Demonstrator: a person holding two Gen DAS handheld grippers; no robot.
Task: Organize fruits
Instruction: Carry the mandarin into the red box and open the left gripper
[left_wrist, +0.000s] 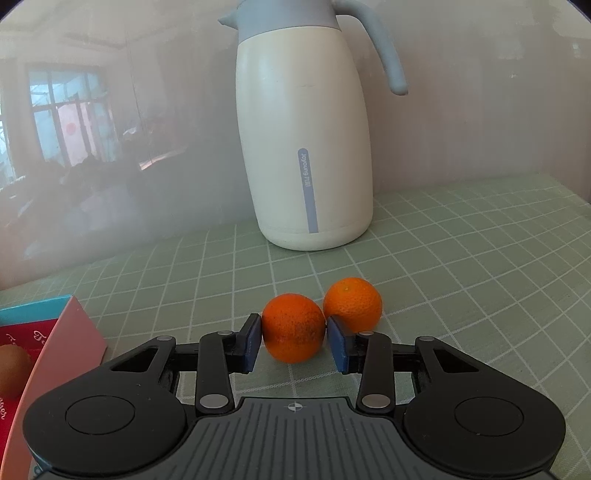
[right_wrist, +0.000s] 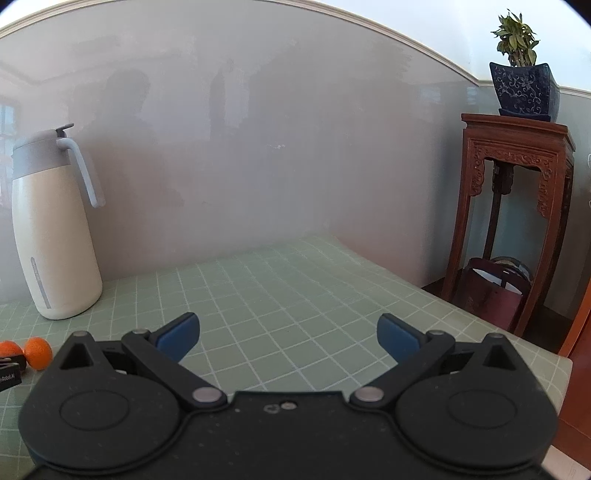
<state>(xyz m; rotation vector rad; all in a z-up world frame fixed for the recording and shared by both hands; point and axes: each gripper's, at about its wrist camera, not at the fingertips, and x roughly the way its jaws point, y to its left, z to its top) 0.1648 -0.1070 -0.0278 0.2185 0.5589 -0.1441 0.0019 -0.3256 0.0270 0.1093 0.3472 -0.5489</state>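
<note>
Soft daylight fills both sharp views; the glossy wall mirrors a window hazily, and fisheye bends edges.

Orange mandarins, cream-and-grey jug, green white-gridded tablecloth

Two round oranges, the near orange touching the far orange, sit on the checked cloth.

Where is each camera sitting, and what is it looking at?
Left wrist view: sits on the left gripper, looking along its fingers at the near orange pinched between the pads, with a second orange and the jug behind.
Right wrist view: sits on the right gripper, open over the green checked cloth, facing the wall and a wooden stand.
Both show the jug, both oranges and the cloth.
</note>
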